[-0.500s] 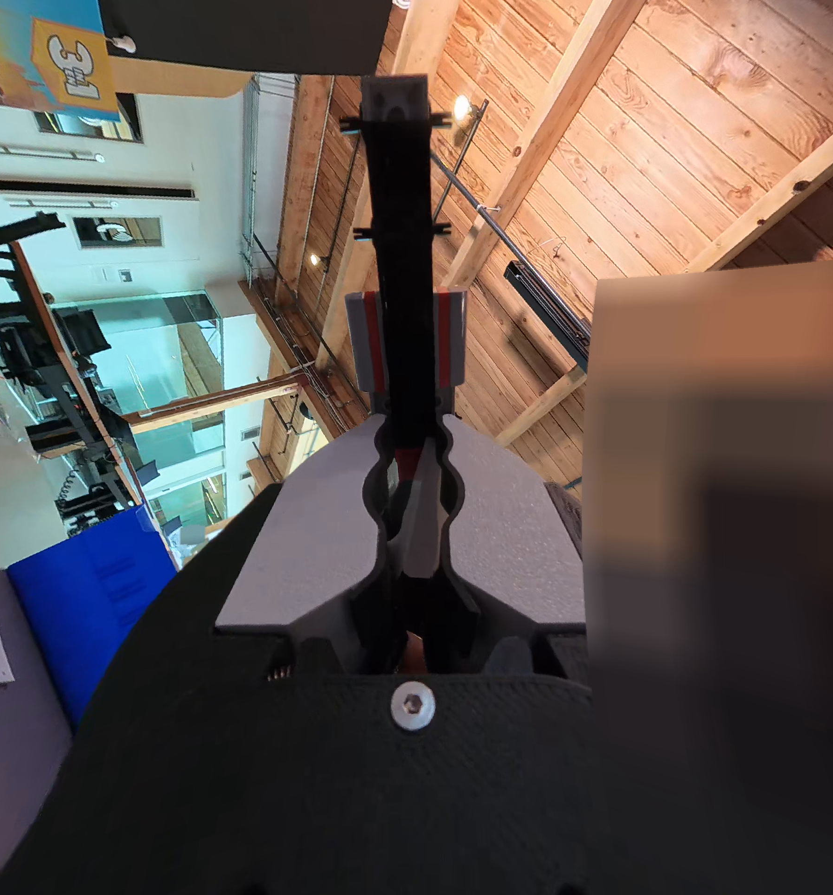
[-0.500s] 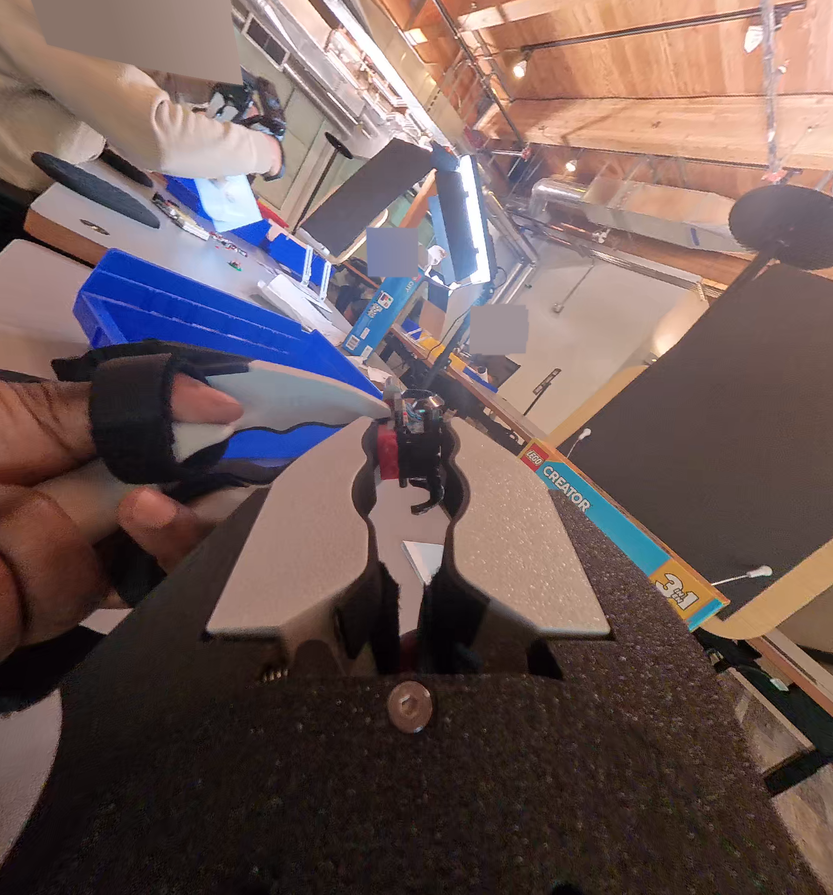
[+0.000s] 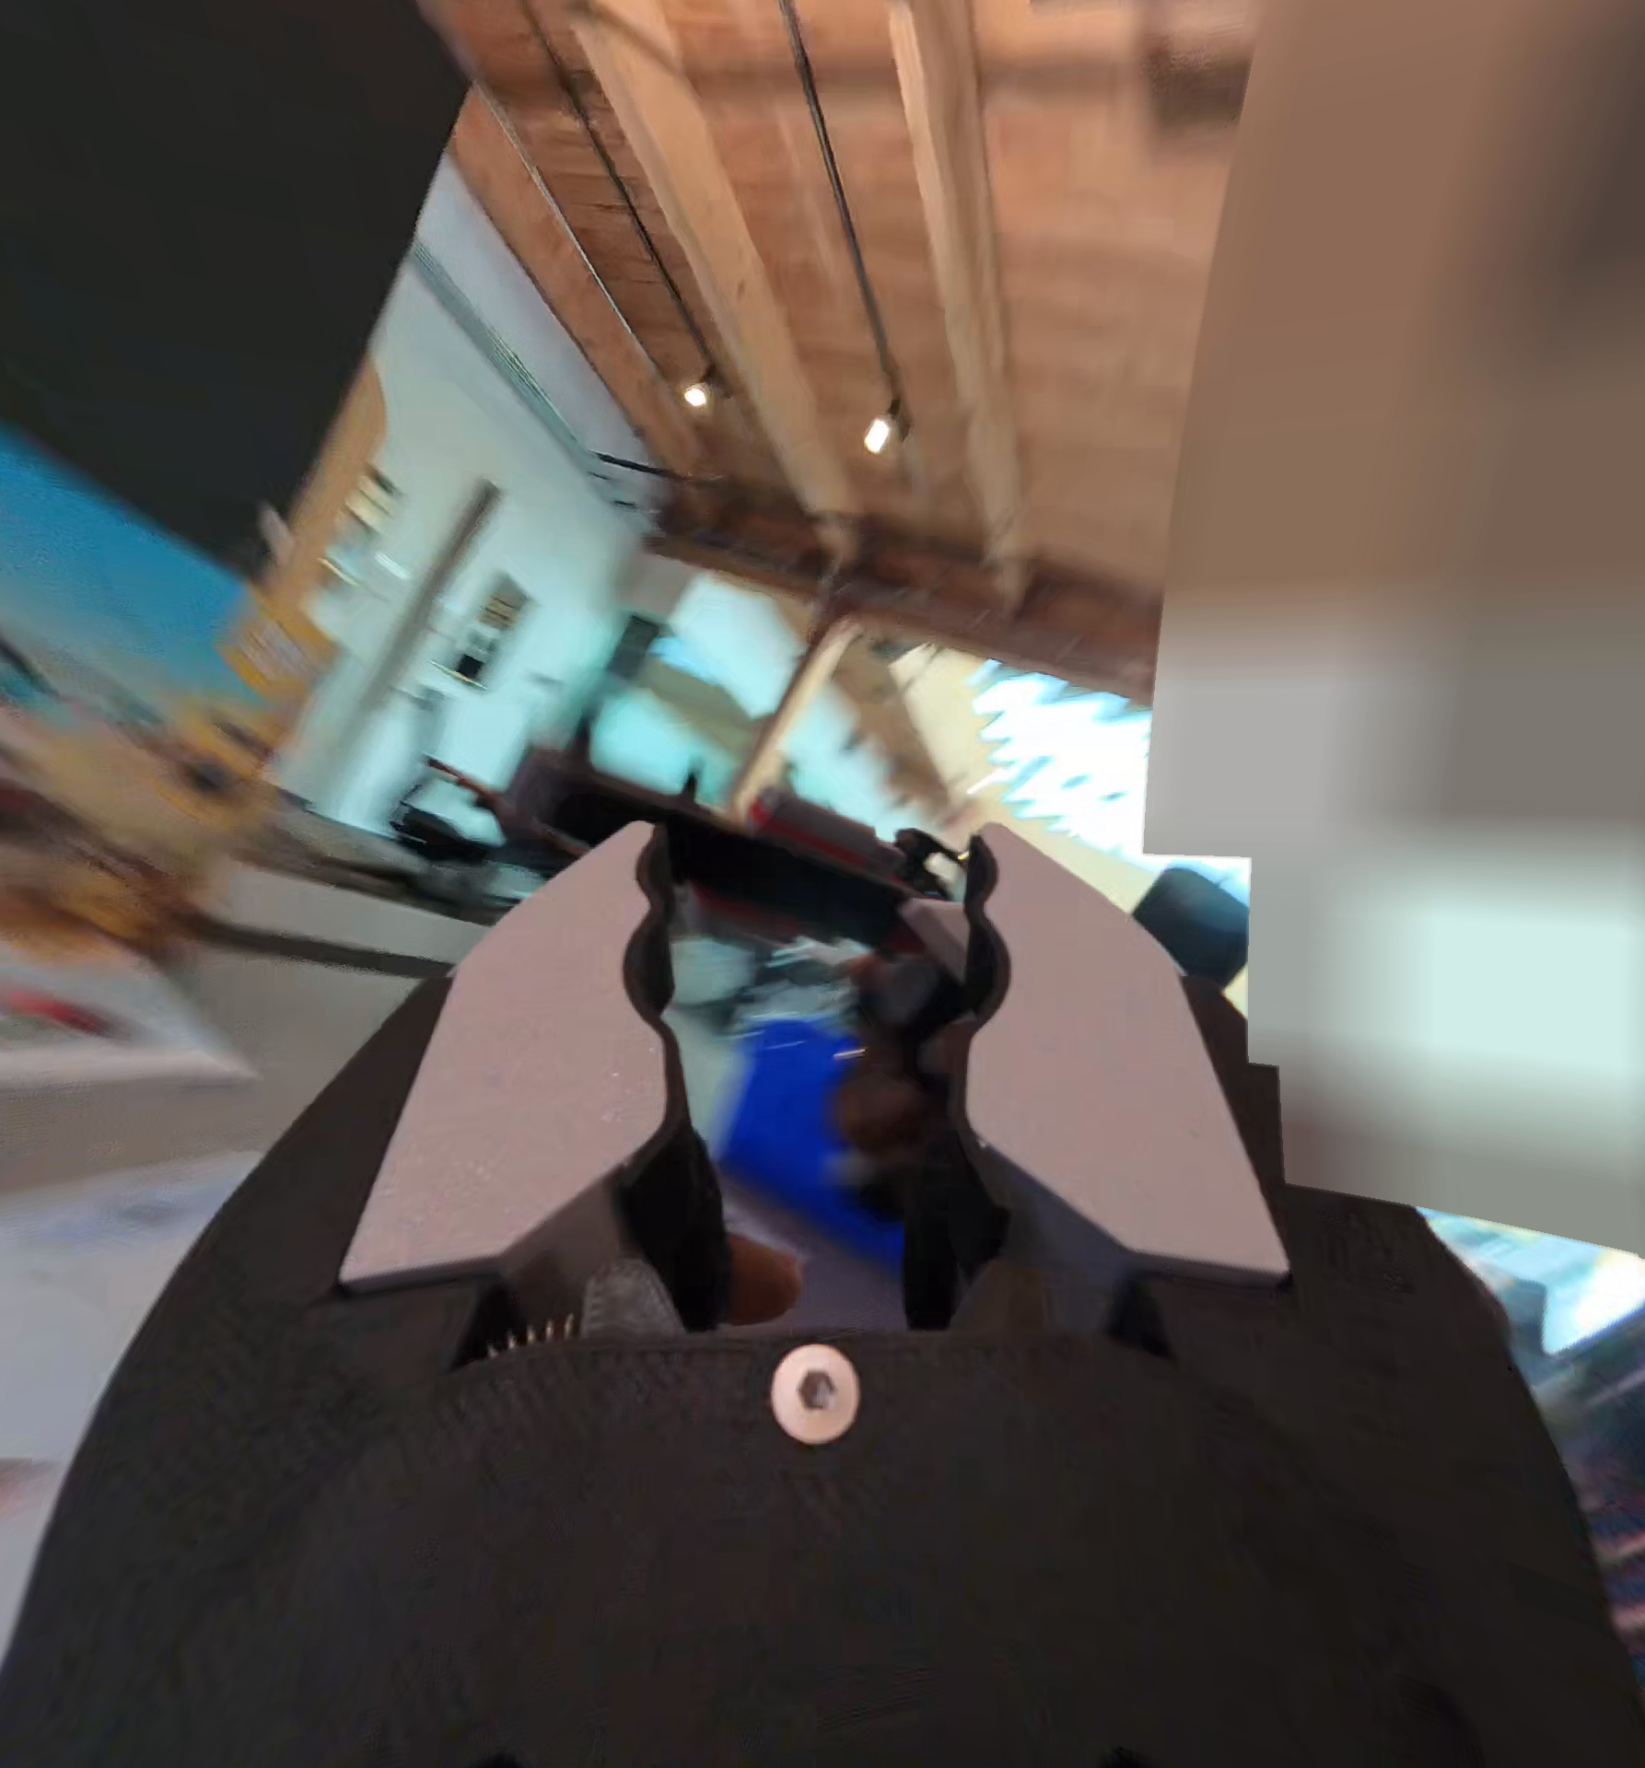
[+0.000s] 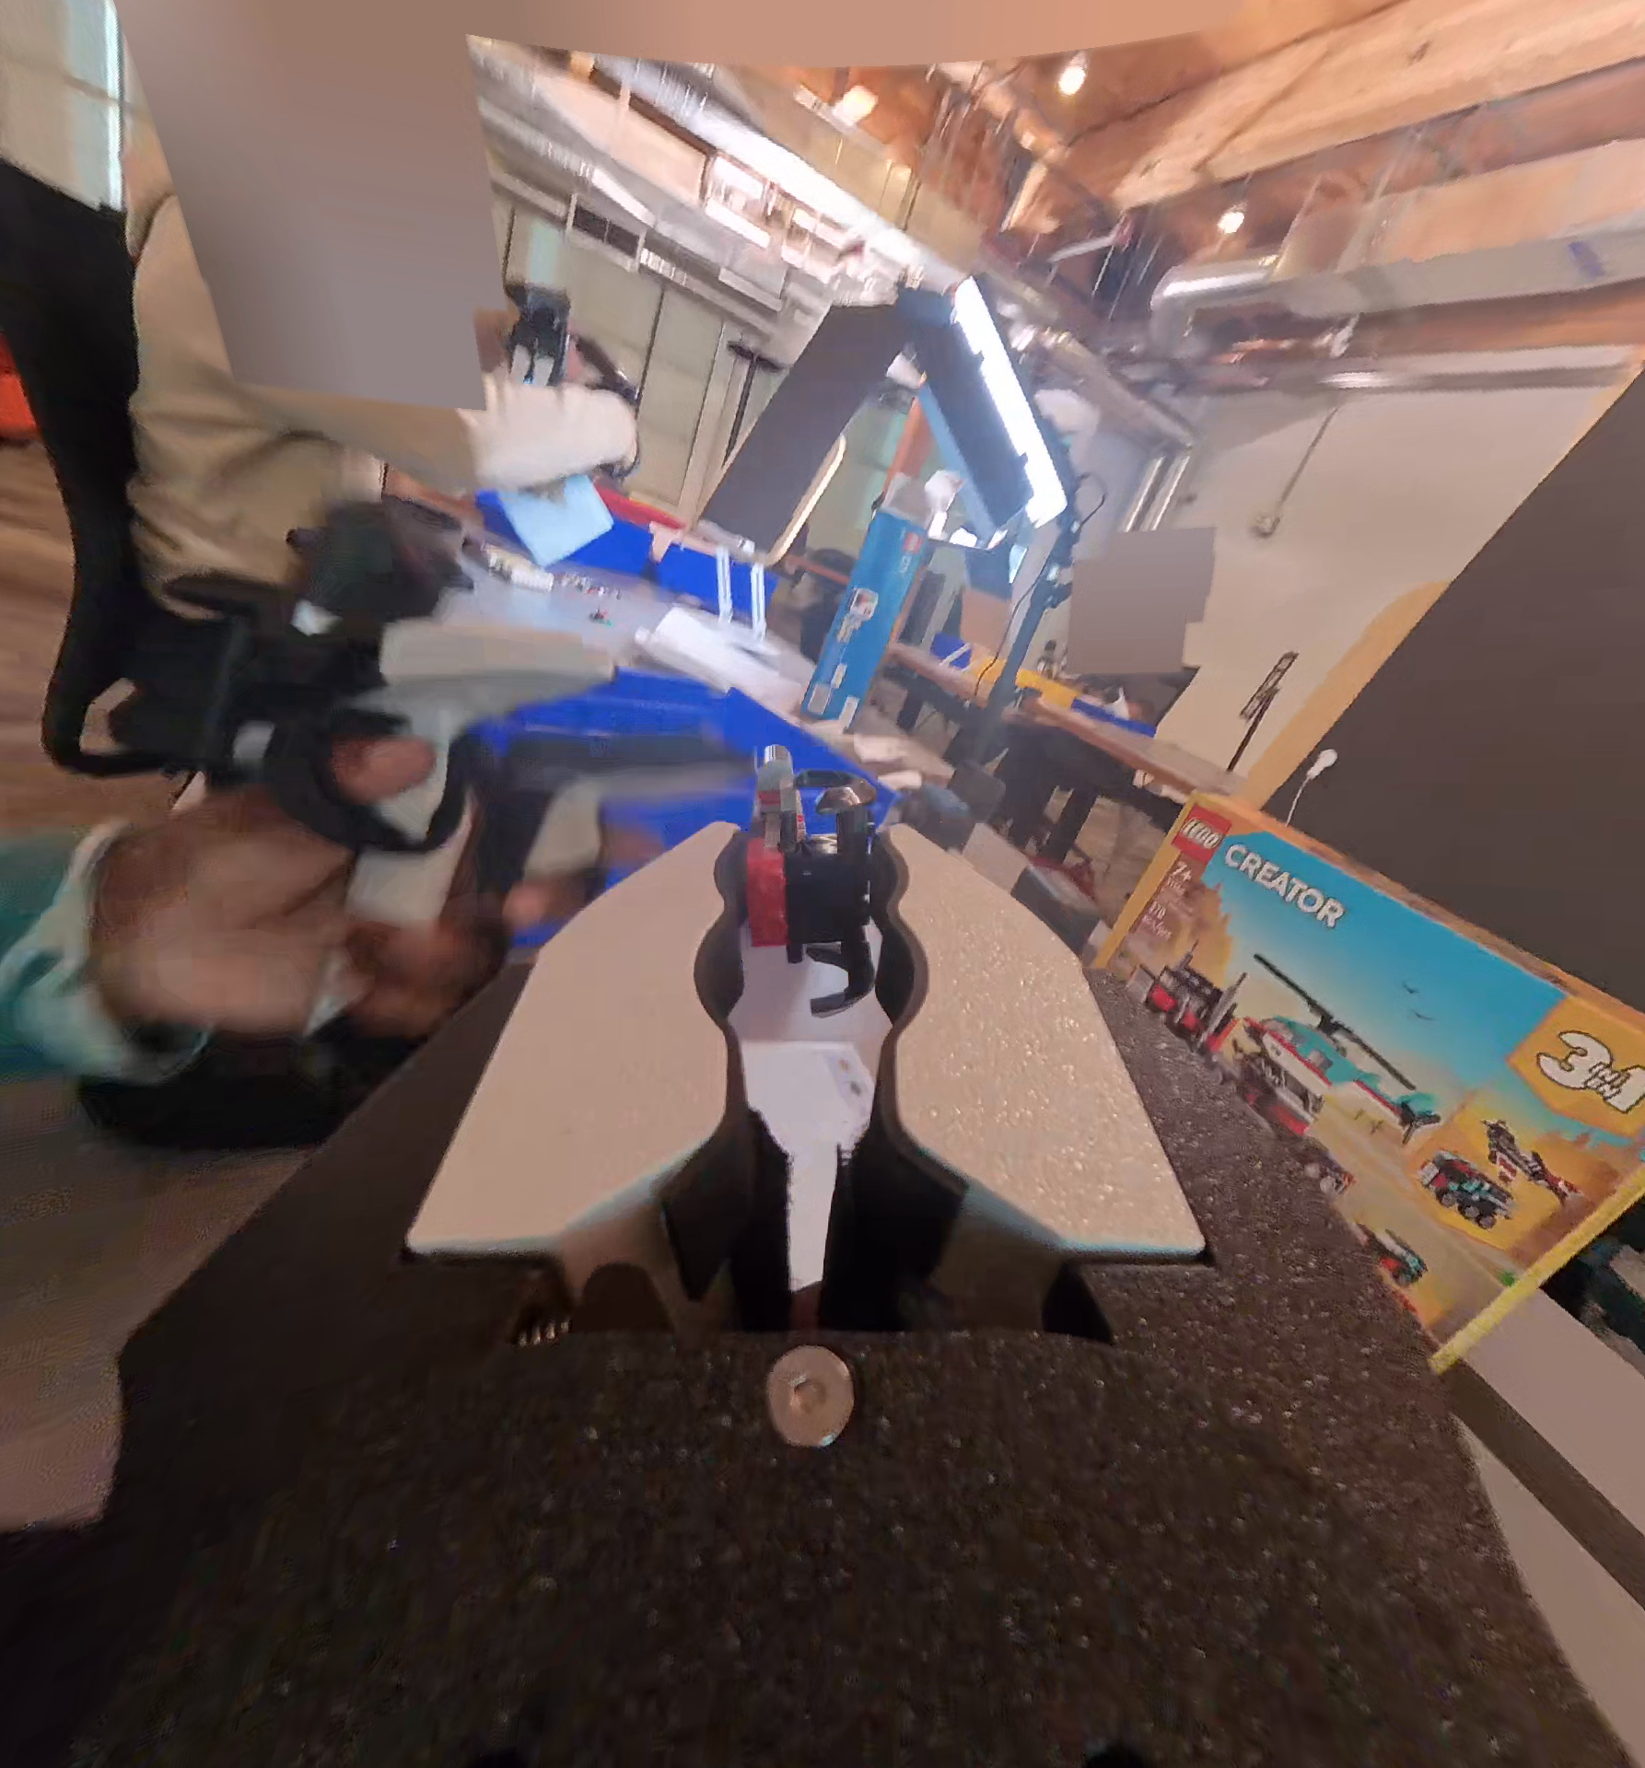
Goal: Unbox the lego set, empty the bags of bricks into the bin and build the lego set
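My right gripper (image 4: 809, 851) is shut on a small black and red lego assembly (image 4: 823, 895) that sticks out past its tips. My left gripper (image 3: 817, 847) is open and empty, and its view is motion-blurred. Through its open jaws I see the black and red assembly (image 3: 780, 856) and the hand (image 3: 886, 1081) with the right gripper, farther off. In the right wrist view the left gripper (image 4: 512, 670) shows at the left, in a gloved hand, apart from the assembly. The lego box (image 4: 1374, 1033) stands at the right.
A blue bin (image 4: 627, 727) sits on the grey table behind the grippers; it also shows in the left wrist view (image 3: 780, 1081). A white sheet (image 4: 800, 1091) lies under the right gripper. Another person sits at a far table (image 4: 551, 593) with more bins.
My left gripper has let go of the long black assembly, opened, and swung down and away. The right gripper still holds the assembly and has tilted towards the table.
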A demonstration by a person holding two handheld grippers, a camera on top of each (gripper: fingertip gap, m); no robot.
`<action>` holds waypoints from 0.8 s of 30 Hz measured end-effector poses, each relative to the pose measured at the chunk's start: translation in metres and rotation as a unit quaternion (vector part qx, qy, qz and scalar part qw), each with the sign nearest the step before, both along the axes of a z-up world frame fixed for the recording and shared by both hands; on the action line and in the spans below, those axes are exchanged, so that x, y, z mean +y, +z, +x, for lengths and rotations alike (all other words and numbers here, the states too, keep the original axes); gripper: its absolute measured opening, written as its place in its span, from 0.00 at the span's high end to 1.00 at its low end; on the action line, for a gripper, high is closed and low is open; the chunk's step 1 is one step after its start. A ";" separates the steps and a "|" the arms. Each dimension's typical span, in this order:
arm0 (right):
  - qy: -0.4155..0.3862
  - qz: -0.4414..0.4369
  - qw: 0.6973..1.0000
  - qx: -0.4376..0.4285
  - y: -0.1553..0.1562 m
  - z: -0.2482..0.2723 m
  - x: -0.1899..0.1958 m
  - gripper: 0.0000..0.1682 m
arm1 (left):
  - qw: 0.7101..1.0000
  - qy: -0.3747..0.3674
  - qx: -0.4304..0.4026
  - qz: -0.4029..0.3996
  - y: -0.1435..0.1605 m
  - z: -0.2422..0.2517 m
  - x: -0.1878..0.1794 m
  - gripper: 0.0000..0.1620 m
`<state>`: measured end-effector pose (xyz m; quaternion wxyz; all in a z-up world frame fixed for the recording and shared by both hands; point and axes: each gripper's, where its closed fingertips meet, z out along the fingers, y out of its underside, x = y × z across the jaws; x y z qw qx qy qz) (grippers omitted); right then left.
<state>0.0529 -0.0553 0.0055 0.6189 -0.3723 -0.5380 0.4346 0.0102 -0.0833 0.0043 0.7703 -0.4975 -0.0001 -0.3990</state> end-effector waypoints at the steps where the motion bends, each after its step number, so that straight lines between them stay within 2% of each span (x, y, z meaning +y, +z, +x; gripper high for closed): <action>1: 0.005 0.003 1.000 -0.021 -0.006 0.001 -0.001 0.85 | 0.990 0.059 0.126 0.024 0.004 -0.004 -0.005 0.63; 2: 0.007 0.001 0.999 -0.038 -0.012 0.002 -0.001 0.85 | 0.960 0.101 0.257 0.042 0.007 -0.004 -0.007 0.63; 3: 0.008 -0.002 0.999 -0.049 -0.018 0.002 -0.001 0.86 | 0.919 0.114 0.375 0.049 0.005 0.000 -0.007 0.63; 5: 0.008 -0.009 0.998 -0.064 -0.026 0.003 0.000 0.86 | 0.845 0.069 0.529 0.032 -0.008 0.017 -0.004 0.63; 9: -0.006 -0.002 0.996 -0.089 -0.036 0.001 0.000 0.85 | 0.766 -0.009 0.642 0.037 -0.034 0.046 0.009 0.63; 10: -0.005 0.001 0.995 -0.100 -0.039 0.000 -0.002 0.85 | 0.750 -0.016 0.661 0.035 -0.040 0.050 0.015 0.61; 11: -0.008 0.004 0.994 -0.107 -0.041 0.000 -0.002 0.85 | 0.737 -0.031 0.674 0.031 -0.046 0.055 0.019 0.55; 13: -0.009 0.015 0.992 -0.124 -0.045 -0.001 -0.004 0.86 | 0.739 -0.072 0.669 0.022 -0.050 0.066 0.023 0.49; 15: -0.004 0.025 0.990 -0.136 -0.046 -0.002 -0.008 0.86 | 0.744 -0.112 0.658 0.024 -0.050 0.079 0.023 0.49; 17: 0.001 0.023 0.989 -0.145 -0.046 -0.004 -0.010 0.85 | 0.716 -0.118 0.687 0.021 -0.056 0.082 0.028 0.50; 19: -0.003 0.024 0.988 -0.151 -0.046 -0.004 -0.009 0.86 | 0.695 -0.127 0.707 0.031 -0.059 0.087 0.029 0.55; 20: -0.004 0.022 0.988 -0.151 -0.045 -0.004 -0.008 0.86 | 0.695 -0.129 0.706 0.032 -0.058 0.088 0.030 0.55; 23: 0.006 -0.003 0.989 -0.149 -0.041 -0.003 -0.007 0.86 | 0.722 -0.148 0.674 0.034 -0.054 0.091 0.032 0.55; 24: 0.003 -0.004 0.988 -0.157 -0.044 -0.003 -0.005 0.87 | 0.719 -0.148 0.678 0.032 -0.056 0.090 0.033 0.56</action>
